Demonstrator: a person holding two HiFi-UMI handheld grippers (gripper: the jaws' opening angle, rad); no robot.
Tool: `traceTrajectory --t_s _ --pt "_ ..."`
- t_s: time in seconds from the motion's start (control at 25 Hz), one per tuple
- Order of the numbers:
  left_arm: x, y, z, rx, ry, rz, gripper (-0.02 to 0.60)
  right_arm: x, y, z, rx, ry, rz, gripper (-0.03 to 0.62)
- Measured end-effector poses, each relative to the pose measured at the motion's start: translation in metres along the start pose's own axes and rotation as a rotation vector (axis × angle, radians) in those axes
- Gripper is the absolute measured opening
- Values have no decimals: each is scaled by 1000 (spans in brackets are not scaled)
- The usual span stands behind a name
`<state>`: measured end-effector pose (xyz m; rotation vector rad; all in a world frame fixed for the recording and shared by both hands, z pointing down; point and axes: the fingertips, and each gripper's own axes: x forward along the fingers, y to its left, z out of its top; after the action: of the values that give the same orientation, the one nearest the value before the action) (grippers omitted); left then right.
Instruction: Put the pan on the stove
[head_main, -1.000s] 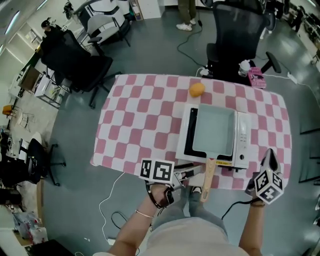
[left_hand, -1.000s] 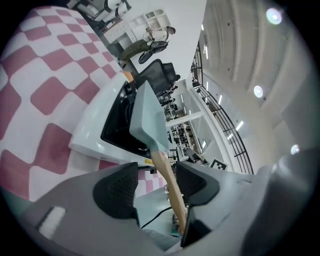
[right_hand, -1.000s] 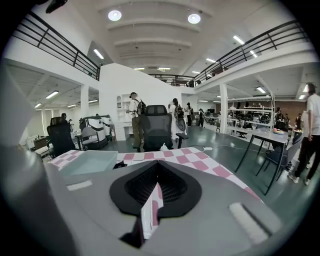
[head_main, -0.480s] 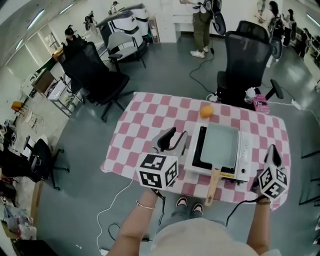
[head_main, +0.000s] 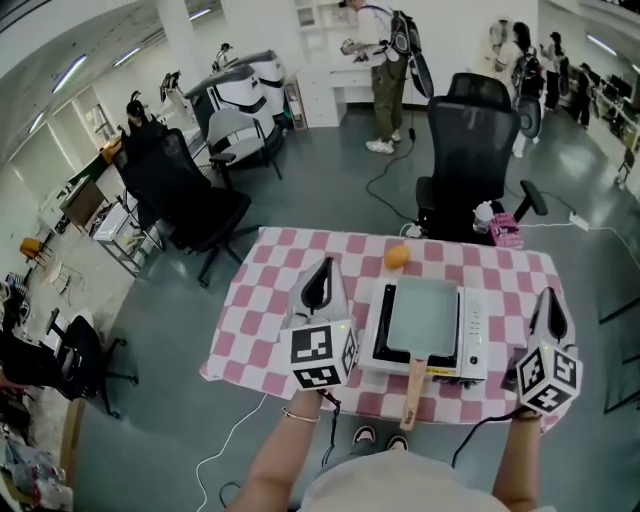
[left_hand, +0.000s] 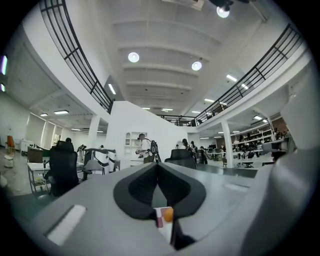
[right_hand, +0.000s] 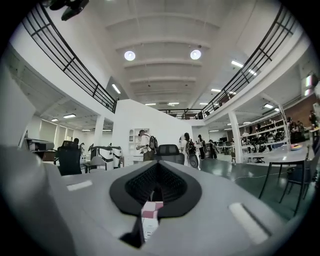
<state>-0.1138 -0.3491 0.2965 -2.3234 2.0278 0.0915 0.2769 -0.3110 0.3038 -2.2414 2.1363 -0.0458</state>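
The left tool (head_main: 321, 272) is held upright above the desk (head_main: 258, 300), its jaws pressed together and holding nothing. To its right the pan (head_main: 425, 318) sits on the stove (head_main: 472, 330), behind it an orange (head_main: 397, 256). The right tool (head_main: 551, 302) stands upright, also pressed together and empty.

Large open-plan lab or office hall. Black office chairs (head_main: 470, 140), desks (head_main: 90, 200) and a white machine (head_main: 245, 90) stand on a bare grey floor (head_main: 330, 185), with people (head_main: 385, 70) among them. Railed galleries (left_hand: 75, 60) run beneath a high ceiling with round lights (left_hand: 133, 57).
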Motion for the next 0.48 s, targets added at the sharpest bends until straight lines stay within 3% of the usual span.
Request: traceTrajectory --t_s 0.48 --pt "4 -12 -30 -42 56 -15 -3 -20 -25 -29 14 35 -63 9"
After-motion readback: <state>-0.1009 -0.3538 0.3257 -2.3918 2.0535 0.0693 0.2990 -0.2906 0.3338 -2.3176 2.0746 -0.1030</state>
